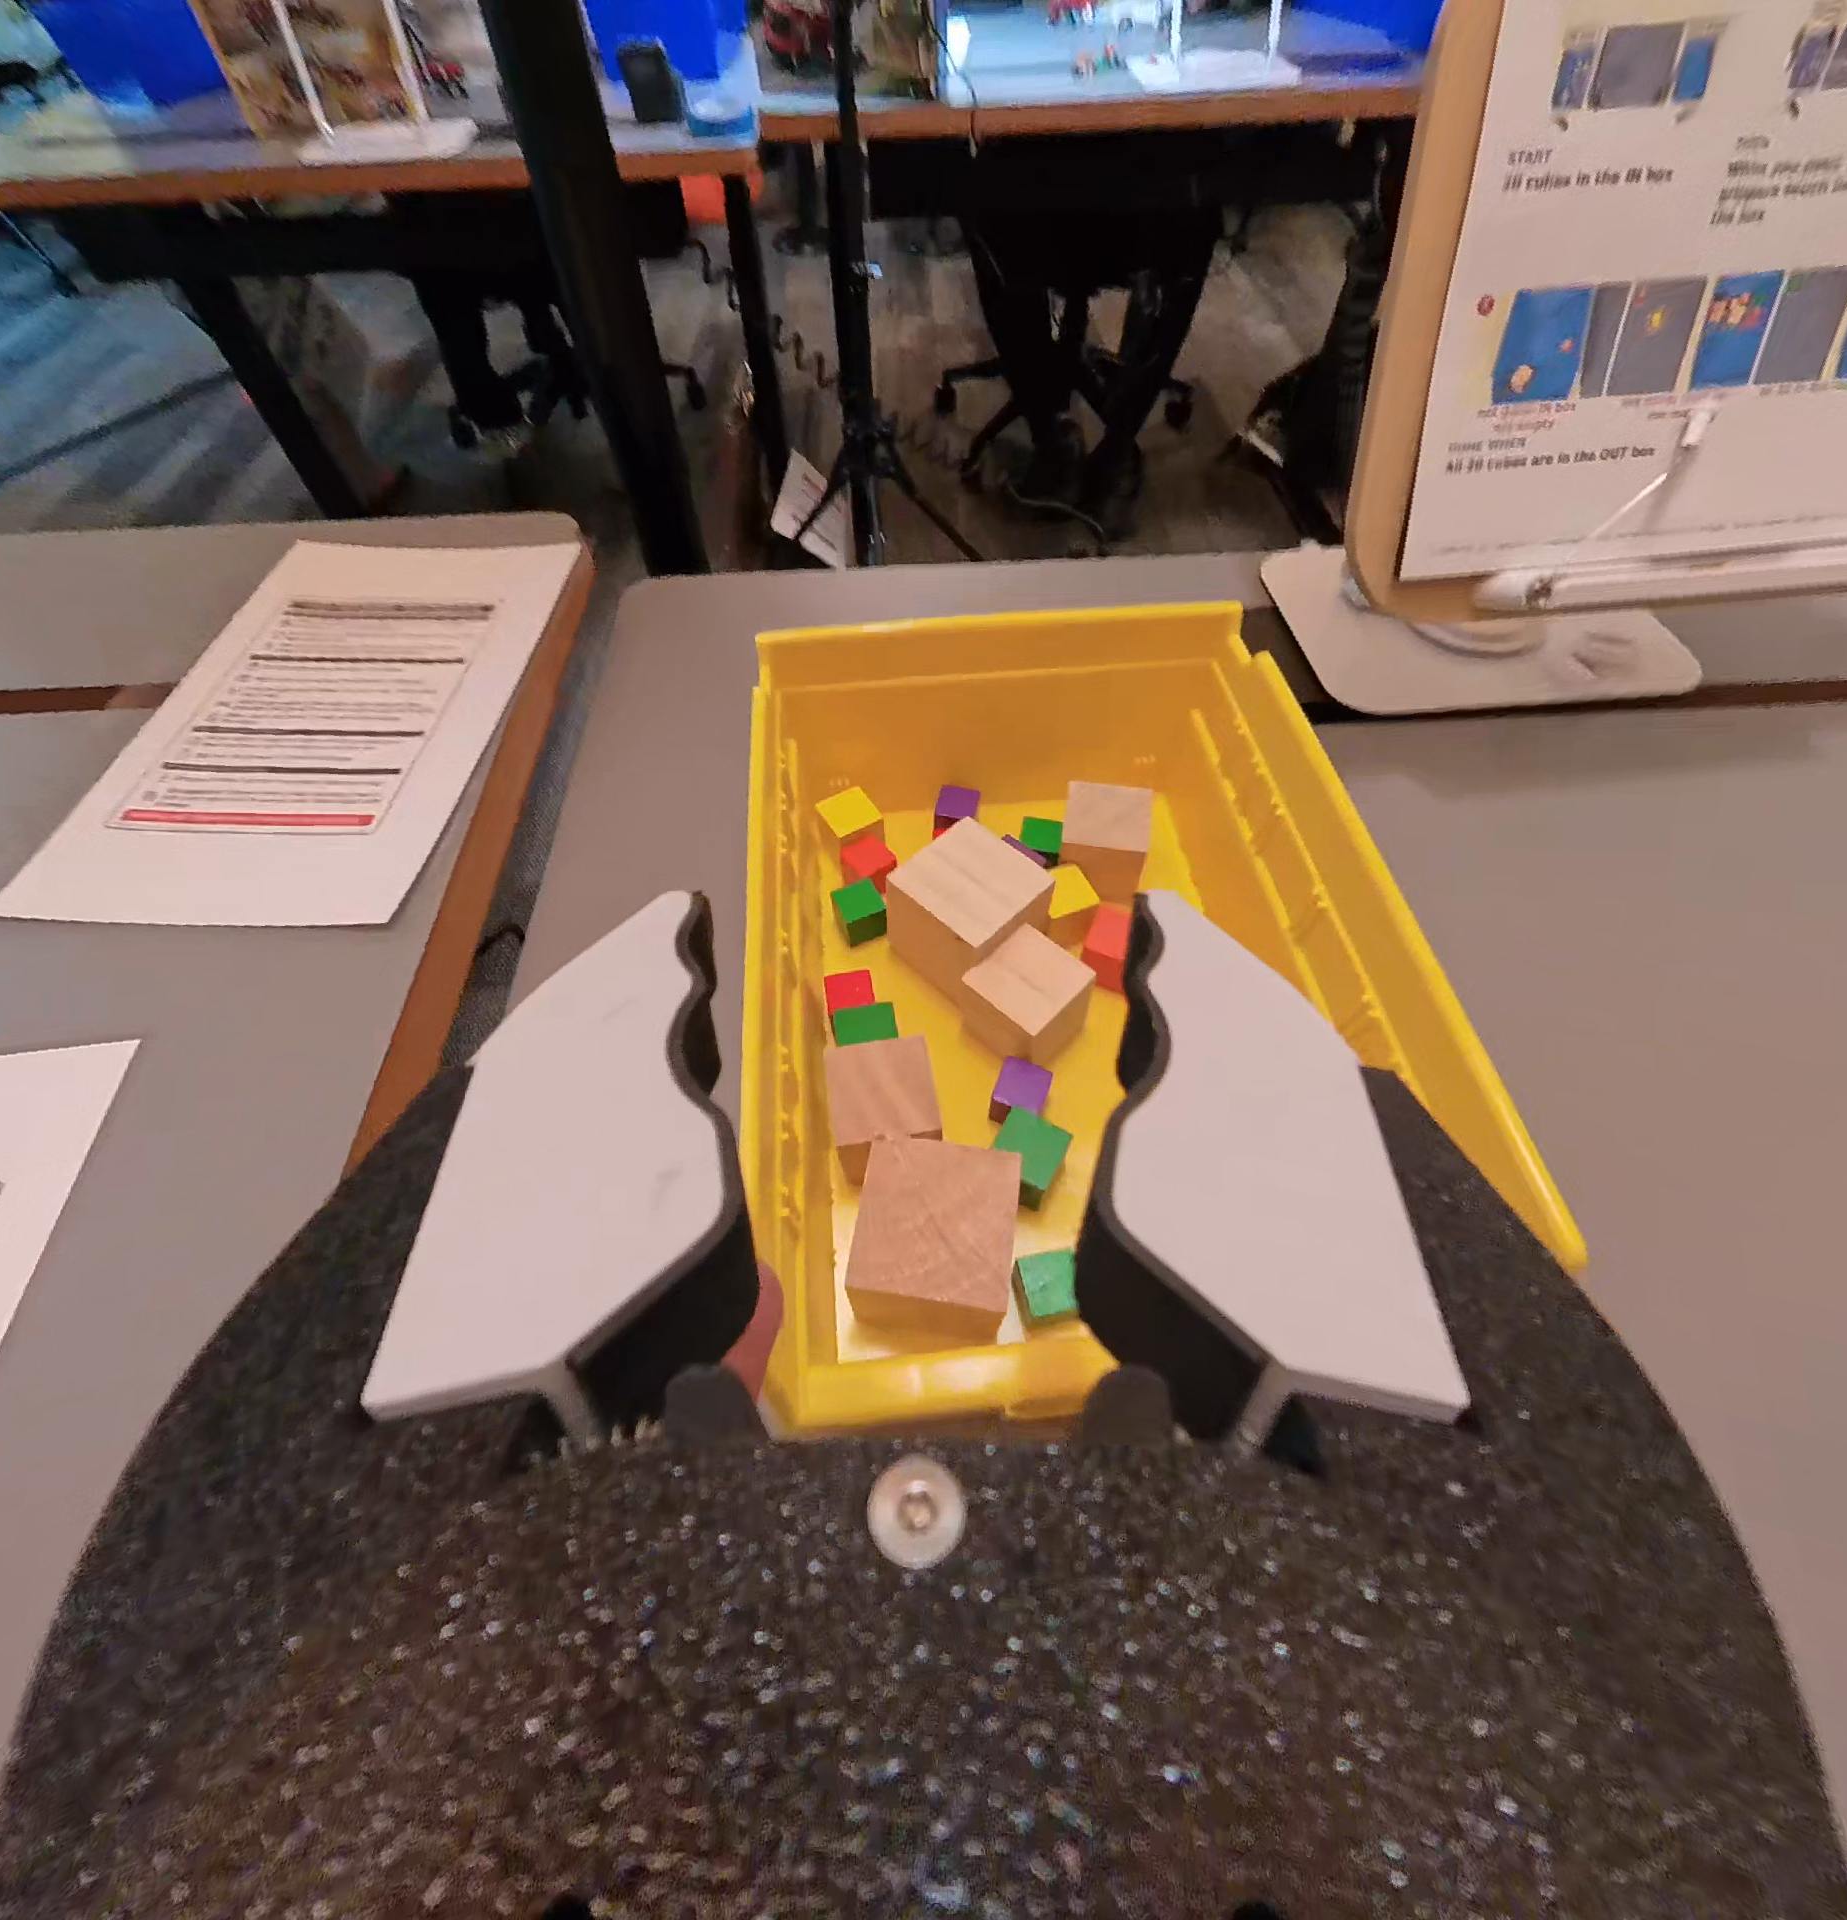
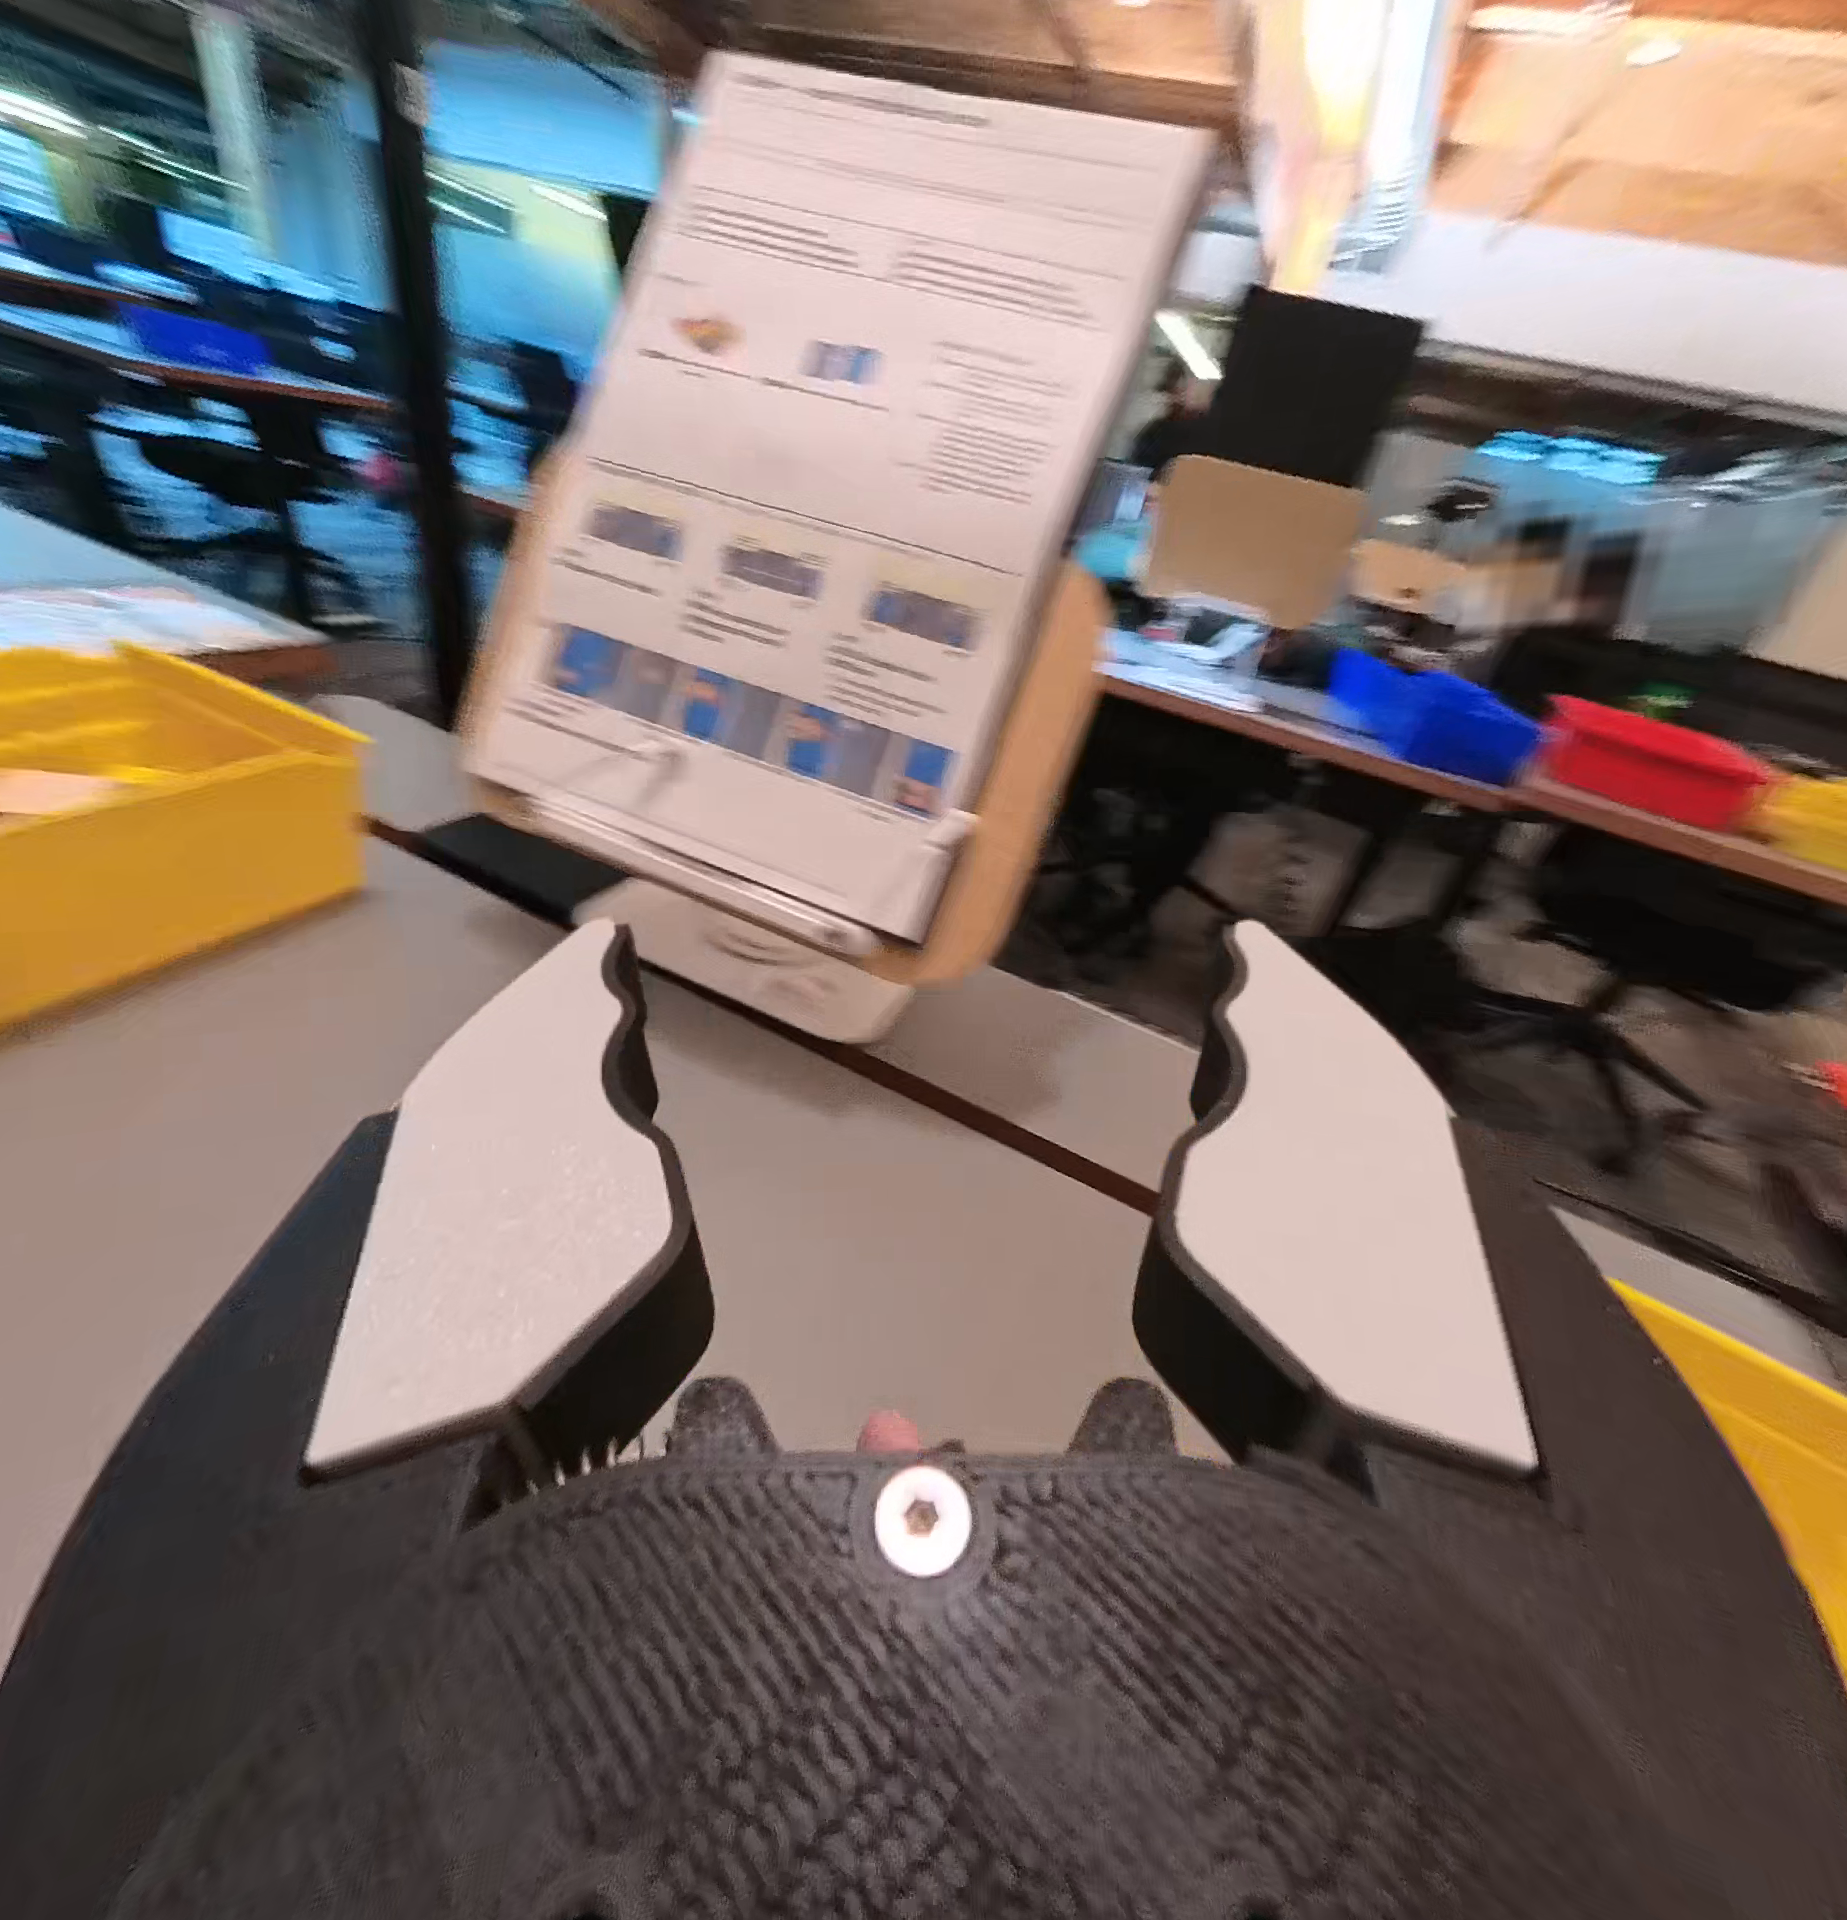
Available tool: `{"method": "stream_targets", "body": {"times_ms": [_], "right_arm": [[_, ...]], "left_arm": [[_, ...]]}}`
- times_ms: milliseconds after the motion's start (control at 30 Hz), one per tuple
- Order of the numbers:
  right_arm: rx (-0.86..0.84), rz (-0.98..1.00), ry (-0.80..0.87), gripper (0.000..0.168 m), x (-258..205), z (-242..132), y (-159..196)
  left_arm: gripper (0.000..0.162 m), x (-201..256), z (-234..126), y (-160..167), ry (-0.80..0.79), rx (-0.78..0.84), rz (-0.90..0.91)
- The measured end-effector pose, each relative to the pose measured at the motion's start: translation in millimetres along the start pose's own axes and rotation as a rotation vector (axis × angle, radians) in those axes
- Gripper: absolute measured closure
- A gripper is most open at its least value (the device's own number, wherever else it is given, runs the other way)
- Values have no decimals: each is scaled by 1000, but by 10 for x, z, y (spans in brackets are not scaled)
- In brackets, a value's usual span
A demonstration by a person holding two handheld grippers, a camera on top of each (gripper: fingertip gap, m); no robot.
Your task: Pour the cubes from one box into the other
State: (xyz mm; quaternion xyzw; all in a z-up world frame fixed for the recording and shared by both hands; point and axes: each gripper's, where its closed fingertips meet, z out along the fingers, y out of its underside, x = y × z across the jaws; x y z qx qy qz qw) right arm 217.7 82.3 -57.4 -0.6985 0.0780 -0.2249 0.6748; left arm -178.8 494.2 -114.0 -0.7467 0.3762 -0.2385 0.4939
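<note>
On the grey table (image 1: 1625, 987), a yellow plastic box (image 1: 1345, 894) holds a jumble of plain wooden cubes (image 1: 934, 1236) and smaller painted cubes (image 1: 1033, 1153) in red, green, yellow and purple. The left hand-held gripper (image 1: 919, 914) hangs over the box's near end, its grey fingers (image 1: 576, 1143) spread wide and holding nothing. One finger lies over the box's left wall and the other over its right side, covering part of the contents.

Printed paper sheets (image 1: 306, 727) lie to the left on the neighbouring table surface. A propped instruction board on a white stand (image 1: 1667, 312) rises behind the box on the right, and a black tripod (image 1: 857, 416) stands on the floor beyond the table edge.

Only the right wrist view shows the right hand-held gripper (image 2: 924, 966), likewise spread and empty above bare table, facing the blurred instruction board. That view catches the filled box's outer wall at far left and a second yellow box edge (image 2: 1792, 1455) at lower right, plus blue and red bins (image 2: 1438, 717) on a distant table.
</note>
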Motion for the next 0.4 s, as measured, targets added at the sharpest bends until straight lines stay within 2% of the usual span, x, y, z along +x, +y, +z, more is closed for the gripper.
{"method": "stream_targets", "body": {"times_ms": [100,200,267,300,400], "right_arm": [[-11,102,-144,77,-625,415,-133],[-120,271,-279,81,-1246,810,-149],[-236,337,-394,101,-1689,1002,-90],[-288,347,-414,105,-1856,1094,-45],[-430,319,-401,95,-2237,1360,144]], "left_arm": [[81,36,38,122,70,-148,43],[80,-1,85,196,108,-260,22],[82,-75,121,231,99,-327,15],[83,-119,134,246,89,-360,21],[86,-258,183,295,62,-451,26]]}}
